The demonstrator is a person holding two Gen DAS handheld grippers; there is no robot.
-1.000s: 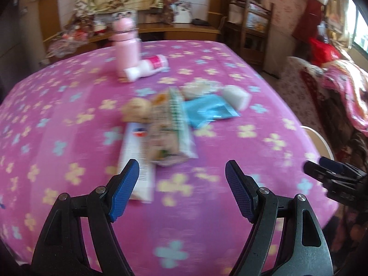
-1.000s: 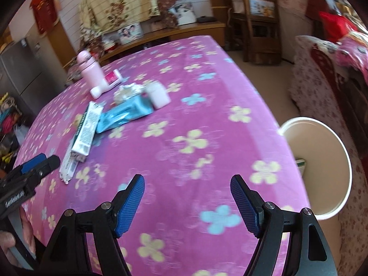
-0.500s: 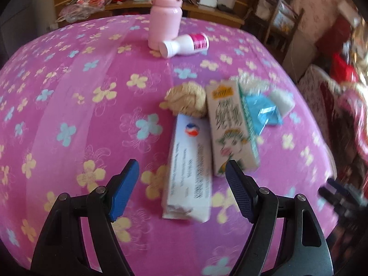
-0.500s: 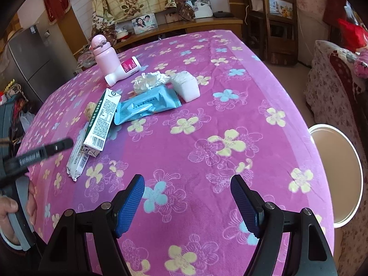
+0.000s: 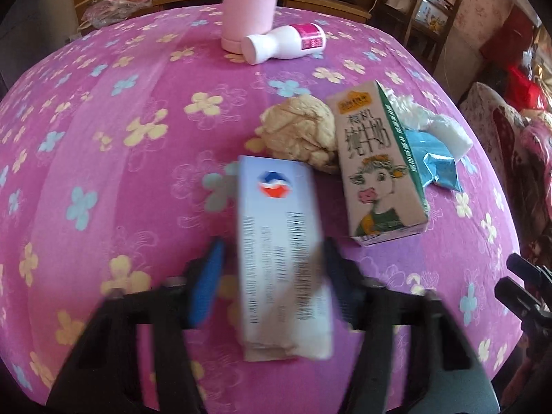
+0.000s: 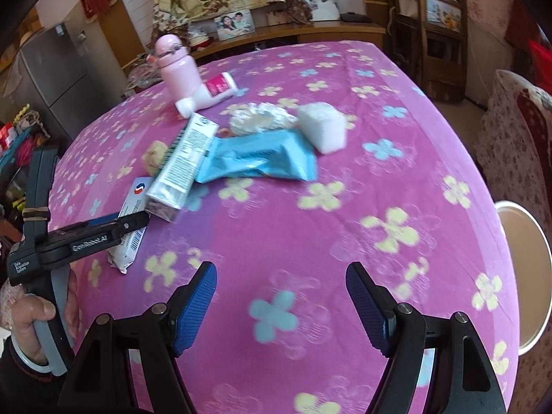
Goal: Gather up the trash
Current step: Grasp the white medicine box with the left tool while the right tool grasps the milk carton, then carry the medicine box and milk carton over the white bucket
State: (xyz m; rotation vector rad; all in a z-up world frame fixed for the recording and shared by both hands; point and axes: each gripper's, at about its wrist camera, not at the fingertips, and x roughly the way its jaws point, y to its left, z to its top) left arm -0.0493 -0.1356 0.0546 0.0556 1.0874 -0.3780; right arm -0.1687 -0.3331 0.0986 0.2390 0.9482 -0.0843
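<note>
Since a second ago the left gripper (image 5: 272, 286) has dropped over the white packet (image 5: 281, 255) lying on the pink tablecloth (image 5: 103, 158); its jaws are closing astride it, not yet visibly pressing. The right gripper (image 6: 281, 305) hangs open and empty, and the round bin (image 6: 526, 276) beside the table shows nothing inside.

Upright pink bottle (image 5: 249, 7) on flowered pink tablecloth (image 5: 103, 131); wooden chair (image 6: 438, 27) behind.

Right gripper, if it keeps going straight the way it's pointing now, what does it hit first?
Probably just the bare pink flowered tablecloth. The right gripper points down at an empty patch; the blue wrapper lies farther on and a little left, though depth is hard to judge.
</note>
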